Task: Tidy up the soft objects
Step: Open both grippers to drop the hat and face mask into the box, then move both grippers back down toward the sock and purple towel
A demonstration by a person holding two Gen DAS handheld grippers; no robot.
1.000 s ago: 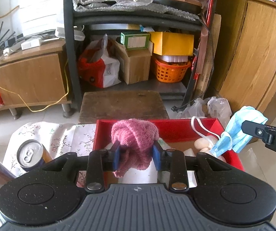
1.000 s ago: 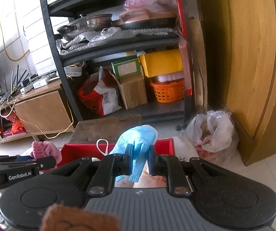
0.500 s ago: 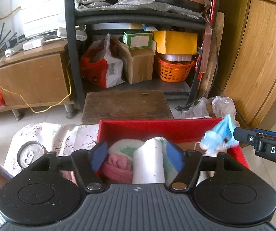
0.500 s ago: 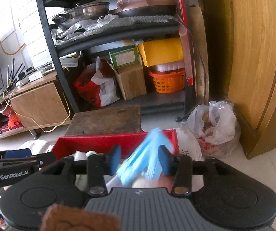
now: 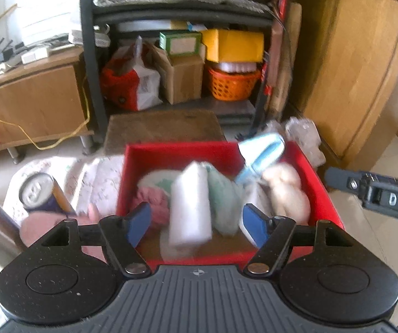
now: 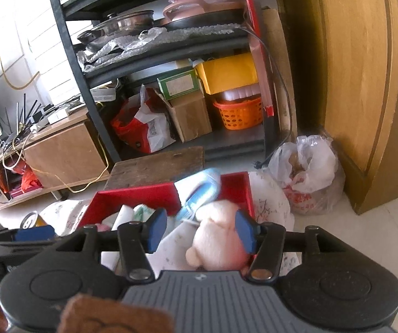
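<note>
Nearest, the left hand-held gripper [image 5: 196, 222] hangs with its blue pads spread wide and empty above the near rim of the red box [image 5: 321, 191]; the right hand-held gripper [image 6: 200, 231] is likewise spread, holding nothing. Inside the box lie a pink knit piece [image 5: 151, 199], a white roll [image 5: 190, 205], a pale green cloth [image 5: 223, 199], a cream plush toy [image 6: 218, 247] and, against the far wall, a blue face mask [image 5: 262, 152]. Left of the box stands a drink can [image 5: 36, 191] on the floral-clothed table [image 5: 99, 177]. Beyond the far rim sits a wooden stool [image 6: 160, 166].
</note>
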